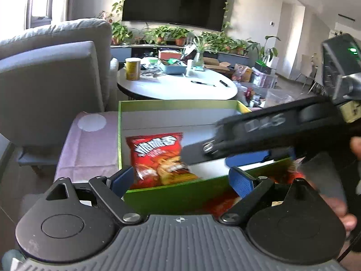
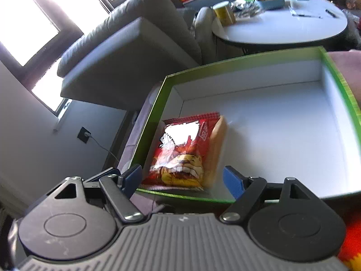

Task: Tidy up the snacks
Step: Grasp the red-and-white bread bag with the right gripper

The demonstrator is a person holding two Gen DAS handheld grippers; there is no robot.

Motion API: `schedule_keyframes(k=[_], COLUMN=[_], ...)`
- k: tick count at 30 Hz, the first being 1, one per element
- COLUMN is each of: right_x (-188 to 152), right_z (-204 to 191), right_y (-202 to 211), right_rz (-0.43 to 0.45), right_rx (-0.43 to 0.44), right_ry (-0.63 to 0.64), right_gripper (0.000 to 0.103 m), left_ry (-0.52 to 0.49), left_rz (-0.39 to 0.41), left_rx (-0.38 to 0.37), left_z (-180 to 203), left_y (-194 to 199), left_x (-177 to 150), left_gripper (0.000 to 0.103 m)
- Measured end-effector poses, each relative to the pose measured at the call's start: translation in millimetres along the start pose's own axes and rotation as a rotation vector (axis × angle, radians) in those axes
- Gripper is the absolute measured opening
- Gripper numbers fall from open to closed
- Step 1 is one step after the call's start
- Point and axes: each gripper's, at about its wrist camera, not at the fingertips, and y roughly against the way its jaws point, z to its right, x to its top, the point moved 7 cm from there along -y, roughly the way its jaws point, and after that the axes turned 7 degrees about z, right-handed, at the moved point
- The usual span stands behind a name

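Living room at home, pretty clearly.
A grey sofa (image 1: 52,72), wall-mounted TV (image 1: 176,2), potted plants (image 1: 178,33) and a cluttered round table (image 1: 178,85) can be seen.

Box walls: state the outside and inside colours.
Box: green outside, white inside. The right wrist view shows it best.

Red snack bag (image 2: 180,153): glossy plastic film, crinkled, with glare on its upper face. Green box (image 2: 266,58): smooth cardboard, matt white inside. Cloth (image 1: 90,149) beneath the box: pale pink woven fabric, matt. Left claw (image 1: 180,180) and right claw (image 2: 182,180): matt black plastic links, bright metal rivets, ribbed grey housing, textured blue pads (image 1: 241,184). Sofa (image 1: 52,72): grey upholstery cloth.
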Motion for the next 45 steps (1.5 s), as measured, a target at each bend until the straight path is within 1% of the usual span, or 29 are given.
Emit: schedule_keyframes(k=[4, 7, 9, 12, 15, 17, 19, 20, 23, 26, 31, 35, 37, 39, 42, 45], right_x=[0, -8, -16, -26, -36, -42, -46, -47, -51, -55, -59, -64, -67, -68, -67, -64], right_z=[12, 19, 24, 28, 38, 46, 50, 52, 54, 57, 59, 52, 48, 48, 49, 52], right_y=[29, 46, 57, 63, 62, 59, 59, 59, 60, 61, 57, 46, 41, 39, 40, 41], right_rz=[0.039, 0.049, 0.054, 0.066, 0.04, 0.018, 0.015, 0.013, 0.011, -0.001, -0.024, -0.056, -0.075, -0.068, -0.059, -0.059], right_rx=[-0.003, -0.008, -0.03, -0.08, -0.109, -0.118, -0.14, -0.153, -0.167, -0.186, -0.176, -0.167, -0.148, -0.151, -0.131, -0.116], right_ry=[-0.01, -0.011, -0.001, 0.029, 0.027, -0.004, -0.009, -0.009, 0.003, 0.005, -0.017, 0.019, 0.026, 0.034, 0.02, 0.006], right_gripper=[0.084, 0.083, 0.083, 0.083, 0.083, 0.082, 0.082, 0.081, 0.081, 0.081, 0.082, 0.082, 0.082, 0.083, 0.083, 0.079], left_ry=[0.015, 0.024, 0.03, 0.038, 0.038, 0.022, -0.001, -0.003, 0.01, 0.0, -0.001, -0.002, 0.01, 0.03, 0.054, 0.075], left_rz=[-0.022, -0.047, -0.065, -0.095, -0.126, -0.142, -0.157, -0.159, -0.169, -0.169, -0.184, -0.195, -0.202, -0.21, -0.221, -0.23], left_rx=[-0.034, -0.067, -0.083, -0.108, -0.126, -0.117, -0.096, -0.097, -0.105, -0.112, -0.155, -0.173, -0.179, -0.19, -0.21, -0.228], left_z=[11, 20, 25, 32, 41, 44, 47, 48, 50, 52, 62, 68, 68, 67, 67, 69], left_y=[3, 2, 1, 0, -2, -6, -10, -10, -12, -10, -13, -19, -21, -24, -28, -31], left_x=[-9, -17, -23, -32, -40, -45, -51, -53, -55, -56, -61, -63, -64, -65, -66, -66], left_gripper=[0.09, 0.09, 0.09, 0.09, 0.09, 0.09, 0.091, 0.093, 0.093, 0.093, 0.096, 0.099, 0.1, 0.1, 0.101, 0.101])
